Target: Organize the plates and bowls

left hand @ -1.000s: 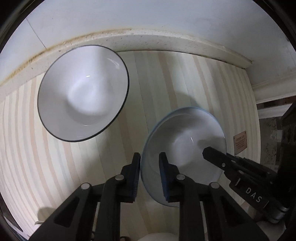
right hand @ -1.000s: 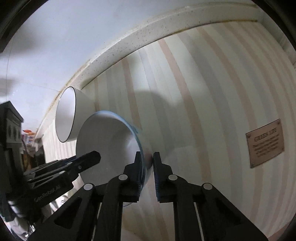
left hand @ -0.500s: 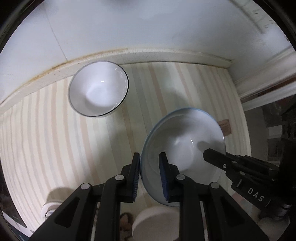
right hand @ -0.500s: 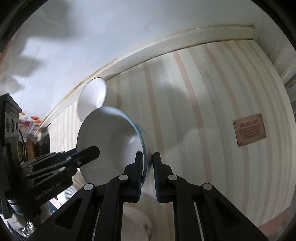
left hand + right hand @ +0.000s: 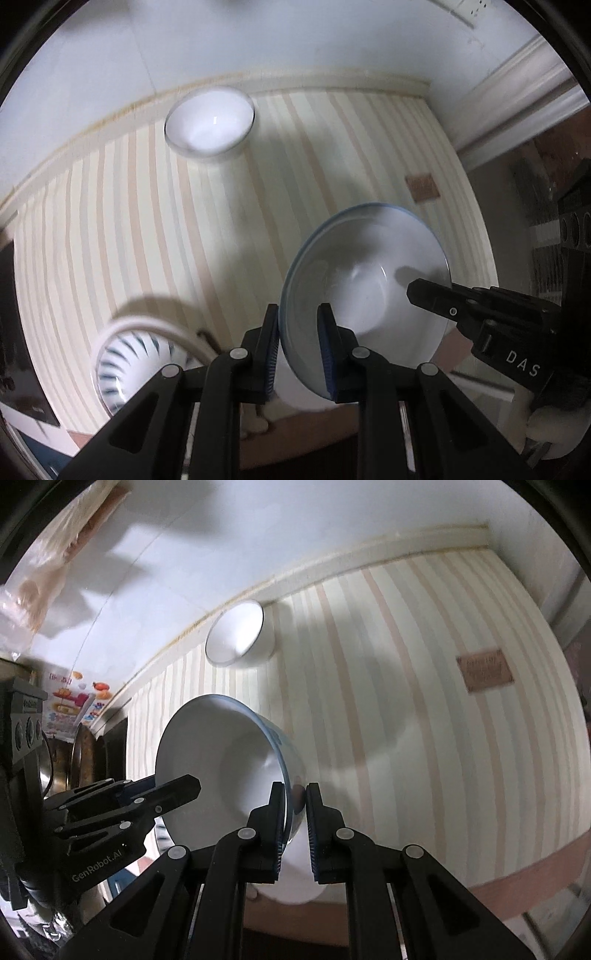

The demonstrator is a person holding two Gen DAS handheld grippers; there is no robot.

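A white bowl with a blue rim hangs above the striped cloth, held by both grippers. My left gripper is shut on its near rim. My right gripper is shut on the opposite rim, and the bowl tilts to the left in the right wrist view. A white bowl with a dark rim sits at the far edge of the cloth by the wall; it also shows in the right wrist view. A bowl with blue stripes stands at the near left.
The striped cloth covers the table, with a brown label at its right. A white wall runs behind. A white round object lies below the held bowl. Dark pans stand at the far left.
Both grippers have lifted and drawn back with the blue-rimmed bowl, so the dark-rimmed bowl looks smaller and farther. The striped bowl and table's near edge have come into view.
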